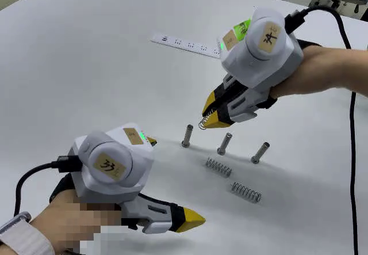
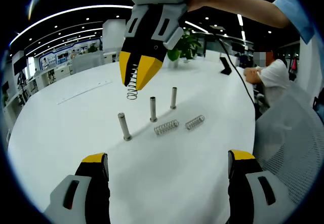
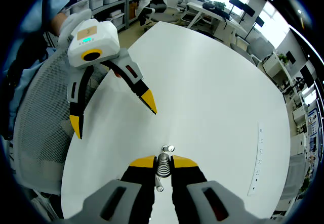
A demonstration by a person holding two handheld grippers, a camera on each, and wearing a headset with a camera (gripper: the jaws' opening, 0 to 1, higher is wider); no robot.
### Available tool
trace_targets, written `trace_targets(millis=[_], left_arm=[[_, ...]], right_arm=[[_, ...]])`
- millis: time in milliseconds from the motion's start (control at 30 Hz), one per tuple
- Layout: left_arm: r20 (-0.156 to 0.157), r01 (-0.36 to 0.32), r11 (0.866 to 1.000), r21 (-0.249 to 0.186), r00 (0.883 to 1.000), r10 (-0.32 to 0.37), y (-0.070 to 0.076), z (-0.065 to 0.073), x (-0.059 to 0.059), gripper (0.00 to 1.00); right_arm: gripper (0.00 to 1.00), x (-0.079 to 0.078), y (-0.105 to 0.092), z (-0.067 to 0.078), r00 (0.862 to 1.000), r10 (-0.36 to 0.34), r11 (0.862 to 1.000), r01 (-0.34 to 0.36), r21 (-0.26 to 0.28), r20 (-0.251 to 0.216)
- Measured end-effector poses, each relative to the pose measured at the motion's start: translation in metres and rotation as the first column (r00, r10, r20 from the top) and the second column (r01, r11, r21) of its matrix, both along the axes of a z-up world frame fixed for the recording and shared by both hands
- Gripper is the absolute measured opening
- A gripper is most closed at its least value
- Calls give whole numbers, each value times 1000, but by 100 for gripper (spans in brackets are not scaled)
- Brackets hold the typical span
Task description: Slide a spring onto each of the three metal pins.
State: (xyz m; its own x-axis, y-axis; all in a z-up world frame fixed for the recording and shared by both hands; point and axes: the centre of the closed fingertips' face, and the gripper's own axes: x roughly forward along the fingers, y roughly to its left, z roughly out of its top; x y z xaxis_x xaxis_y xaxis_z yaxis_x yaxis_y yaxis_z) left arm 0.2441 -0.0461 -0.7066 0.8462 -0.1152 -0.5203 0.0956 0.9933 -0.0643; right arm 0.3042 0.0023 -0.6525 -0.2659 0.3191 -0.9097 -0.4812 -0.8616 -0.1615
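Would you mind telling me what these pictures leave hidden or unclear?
- Right gripper view: fingers of the right gripper and the held spring cover most of the pins; which pin the spring is over is unclear.
- Head view: the spring's upper end is hidden between those fingers.
- Head view: markings on the white strip are too small to read.

Right gripper (image 2: 135,76): clamped on a spring (image 2: 132,90), hung above the pins.
Pins (image 2: 153,108): three, stood upright on the white table (image 2: 202,153).
Loose springs (image 2: 166,127): two, laid flat beside the pins.
Left gripper (image 2: 167,157): jaws spread wide apart.
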Motion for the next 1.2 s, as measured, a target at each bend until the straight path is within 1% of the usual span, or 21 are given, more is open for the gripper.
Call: trace_targets(millis=[67, 133, 200, 267, 333, 433, 533, 700, 833, 967, 1200], left_arm=[[5, -10, 1000, -4, 1000, 10, 3, 2, -1, 100], [15, -18, 1000, -4, 1000, 18, 5, 3, -1, 100], [11, -20, 1000, -8, 1000, 20, 6, 3, -2, 100], [7, -25, 1000, -7, 1000, 25, 7, 3, -2, 100], [13, -34, 999, -14, 999, 34, 9, 4, -1, 100], [8, -38, 999, -27, 999, 38, 8, 4, -2, 100], [11, -35, 999, -26, 999, 35, 7, 5, -1, 100], [13, -24, 999, -27, 1000, 24, 5, 6, -1, 100], [0, -21, 999, -35, 1000, 21, 5, 3, -1, 100], [7, -29, 999, -40, 1000, 29, 7, 4, 0, 100], [-2, -15, 999, -40, 1000, 15, 3, 4, 1, 100]], right_arm=[[12, -1, 2, -2, 1000, 2, 1000, -2, -11, 2], [12, -2, 4, -4, 1000, 17, 1000, -16, -21, 18], [12, 0, 8, -7, 999, 29, 999, -28, -42, 27], [12, -2, 10, -8, 999, 39, 998, -37, -48, 29], [12, -4, 12, -8, 998, 52, 998, -51, -47, 24], [12, -5, 14, -12, 998, 55, 997, -54, -61, 29], [12, -5, 14, -17, 996, 76, 994, -72, -81, 45], [12, -5, 17, -21, 995, 84, 993, -79, -89, 53], [12, -3, 19, -26, 994, 94, 991, -88, -104, 63], [12, -2, 20, -28, 993, 101, 990, -93, -108, 68], [12, -2, 20, -28, 992, 108, 988, -100, -117, 70]])
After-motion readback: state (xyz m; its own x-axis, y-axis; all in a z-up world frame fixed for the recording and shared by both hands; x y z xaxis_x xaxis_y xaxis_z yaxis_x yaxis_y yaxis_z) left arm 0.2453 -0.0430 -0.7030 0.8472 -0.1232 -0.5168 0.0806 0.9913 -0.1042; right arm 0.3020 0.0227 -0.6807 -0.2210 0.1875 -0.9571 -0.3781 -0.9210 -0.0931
